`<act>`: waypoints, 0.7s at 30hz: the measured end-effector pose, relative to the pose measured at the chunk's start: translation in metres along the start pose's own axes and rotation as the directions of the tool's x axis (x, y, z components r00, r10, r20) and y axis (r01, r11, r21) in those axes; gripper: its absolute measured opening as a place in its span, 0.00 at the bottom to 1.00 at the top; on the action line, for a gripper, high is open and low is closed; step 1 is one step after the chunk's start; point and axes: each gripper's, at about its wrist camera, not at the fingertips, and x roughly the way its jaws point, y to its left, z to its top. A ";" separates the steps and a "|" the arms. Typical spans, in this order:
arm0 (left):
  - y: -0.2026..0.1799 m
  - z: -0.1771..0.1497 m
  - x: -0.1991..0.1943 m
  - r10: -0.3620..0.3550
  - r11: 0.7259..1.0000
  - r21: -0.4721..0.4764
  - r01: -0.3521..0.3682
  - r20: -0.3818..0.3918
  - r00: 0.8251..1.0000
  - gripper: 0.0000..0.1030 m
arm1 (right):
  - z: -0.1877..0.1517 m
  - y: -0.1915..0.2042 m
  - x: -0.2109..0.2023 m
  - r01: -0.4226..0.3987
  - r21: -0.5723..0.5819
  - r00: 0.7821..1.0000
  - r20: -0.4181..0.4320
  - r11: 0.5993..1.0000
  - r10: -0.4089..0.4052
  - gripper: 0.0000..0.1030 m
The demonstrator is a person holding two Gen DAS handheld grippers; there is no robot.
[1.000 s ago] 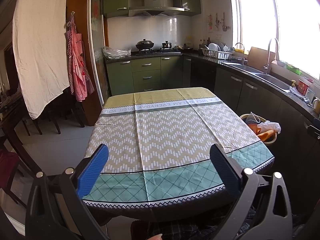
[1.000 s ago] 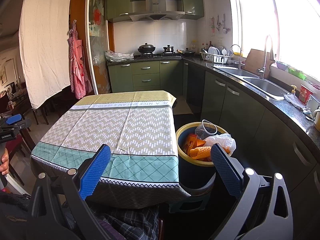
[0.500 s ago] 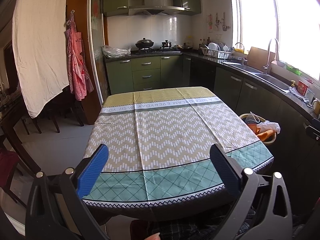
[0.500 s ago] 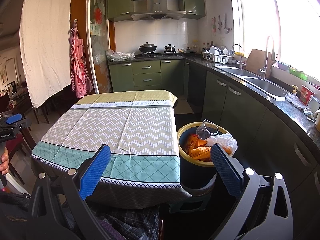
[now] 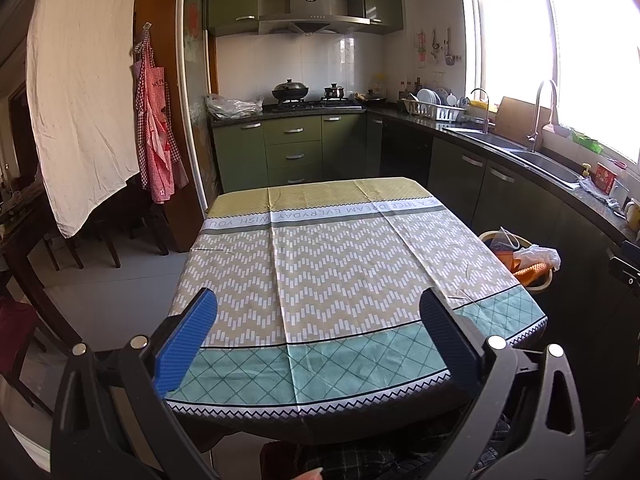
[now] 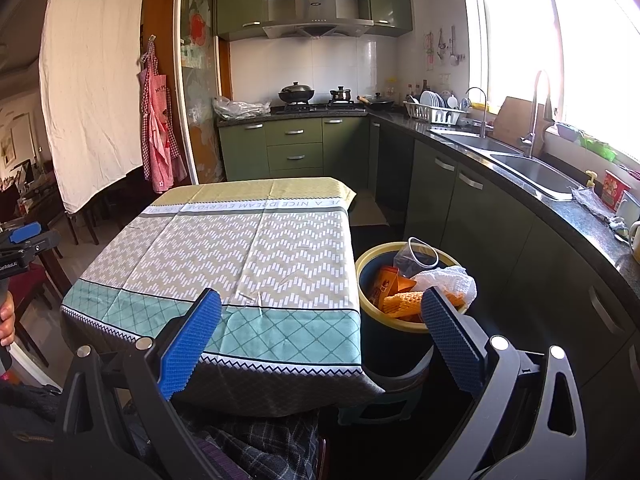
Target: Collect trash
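A dark bin with a yellow rim (image 6: 362, 270) (image 5: 542, 286) stands on the floor right of the table. It holds a clear plastic cup (image 6: 416, 254), orange wrappers (image 6: 402, 302) and crumpled white paper (image 6: 444, 278). The table wears a patterned cloth (image 5: 340, 264) (image 6: 240, 252) with nothing on it. My left gripper (image 5: 318, 318) hangs open over the table's near edge. My right gripper (image 6: 320, 320) is open too, held near the table's right corner, its right finger just in front of the bin. Both hold nothing.
Green cabinets and a dark counter with a sink (image 6: 532, 168) run along the right wall. A stove with pots (image 5: 308, 96) is at the back. Chairs (image 5: 100, 240) and a hanging white sheet (image 5: 80, 100) are on the left. A hand (image 6: 6, 320) shows at the left edge.
Both views have shifted only slightly; the right gripper has drifted a little. The grippers stay open and nothing on the table or in the bin has moved.
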 end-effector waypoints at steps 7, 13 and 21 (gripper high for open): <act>0.001 0.001 0.000 0.010 1.000 0.009 -0.010 0.016 1.000 0.94 | 0.000 0.000 0.002 -0.001 0.000 1.000 -0.003 1.000 0.001 0.96; 0.002 0.002 0.001 0.002 1.000 0.009 -0.002 0.007 1.000 0.94 | -0.001 -0.001 0.003 0.000 0.001 1.000 -0.005 1.000 0.000 0.96; 0.005 0.002 0.003 -0.003 1.000 -0.006 0.003 -0.001 1.000 0.94 | -0.003 -0.007 0.008 0.009 0.007 1.000 -0.011 1.000 -0.008 0.96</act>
